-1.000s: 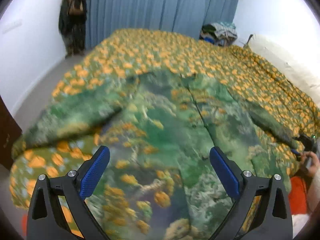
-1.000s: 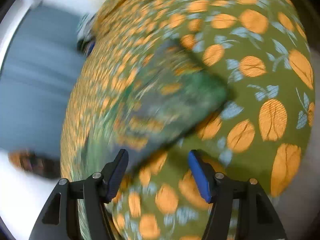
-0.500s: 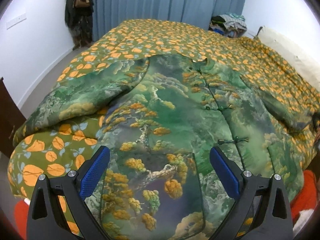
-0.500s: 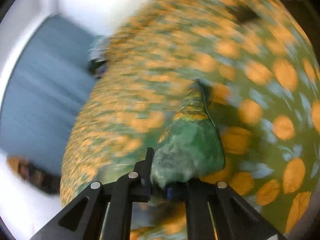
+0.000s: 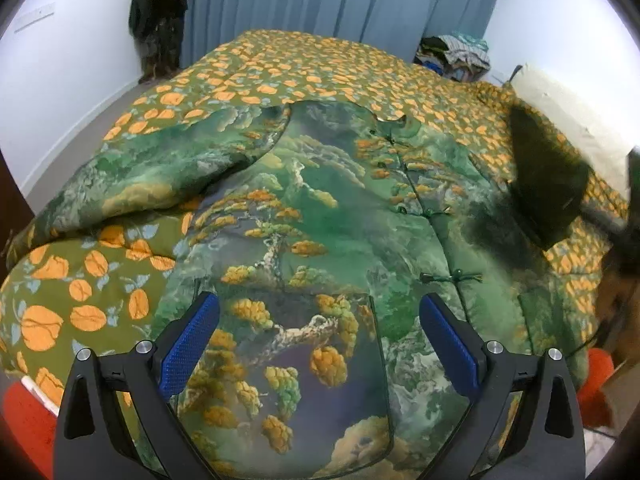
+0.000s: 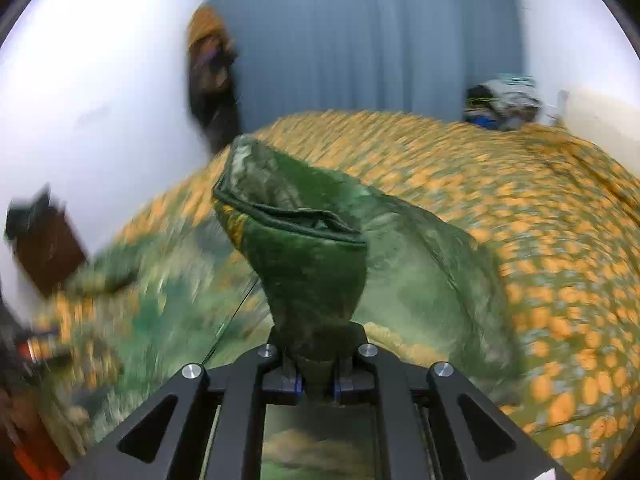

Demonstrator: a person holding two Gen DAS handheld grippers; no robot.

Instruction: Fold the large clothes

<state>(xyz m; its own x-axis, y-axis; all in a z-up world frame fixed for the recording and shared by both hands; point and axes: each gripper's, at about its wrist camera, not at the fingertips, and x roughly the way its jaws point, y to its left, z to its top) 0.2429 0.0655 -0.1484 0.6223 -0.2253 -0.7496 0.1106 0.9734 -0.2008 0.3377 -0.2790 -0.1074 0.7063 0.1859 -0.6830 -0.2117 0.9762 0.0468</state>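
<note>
Orange-leaf bedspread [image 5: 304, 68] carries the green landscape-print padded jacket [image 5: 320, 240]; right tool [image 6: 316, 384] clamps its sleeve cuff [image 6: 296, 240], left tool [image 5: 320, 344] spread empty—carry the cuff flat across, ahead of the left tool.

Far ahead of the tongs, blue curtains [image 5: 340, 0] are hanging between white walls [image 5: 72, 52]. A bed [image 5: 320, 68] with an orange-patterned quilt is filling the room; dark clothes [image 5: 160, 20] are hanging at the far left.

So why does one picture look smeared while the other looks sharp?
Right wrist view: motion blur smears the bedspread, though the sleeve clamped in the right gripper stays sharp. Left wrist view: mostly crisp jacket, only the lifted sleeve blurs; both views bulge from fisheye.
</note>
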